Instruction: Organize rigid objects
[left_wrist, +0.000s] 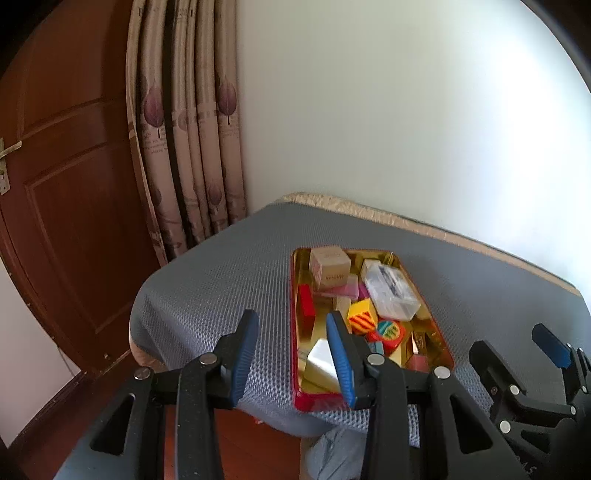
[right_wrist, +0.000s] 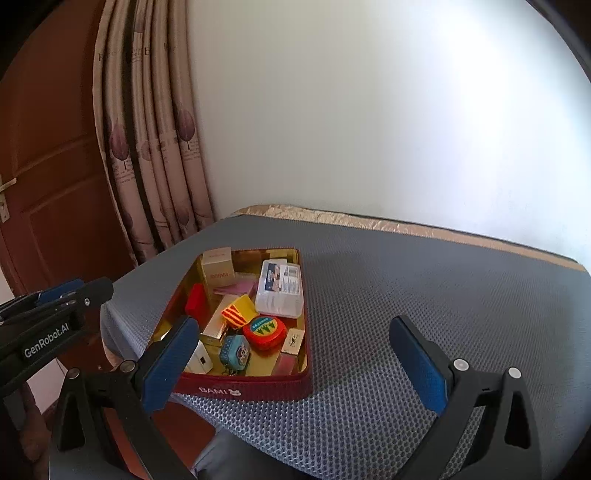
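Note:
A red tin tray with a gold inside (left_wrist: 295, 295) (right_wrist: 258, 387) sits on the grey mat. It holds several small rigid items: a beige box (left_wrist: 328, 267) (right_wrist: 218, 269), a clear plastic case (left_wrist: 391, 290) (right_wrist: 280, 286), a yellow striped cube (left_wrist: 362, 315) (right_wrist: 238, 310), a red round tin (left_wrist: 386, 334) (right_wrist: 266, 332), a red block (left_wrist: 306, 301) (right_wrist: 195, 299), a white box (left_wrist: 321, 358) (right_wrist: 201, 360) and a blue tin (right_wrist: 234, 350). My left gripper (left_wrist: 291, 325) is open and empty at the tray's near left edge. My right gripper (right_wrist: 291, 328) is open and empty, spanning the tray's near right corner.
The grey mesh mat (left_wrist: 214, 280) (right_wrist: 424, 288) covers a table against a white wall. A curtain (left_wrist: 184, 147) and a brown door (left_wrist: 66, 184) stand at the left. The other gripper shows at the frame edge in each view (left_wrist: 546, 347) (right_wrist: 55, 299).

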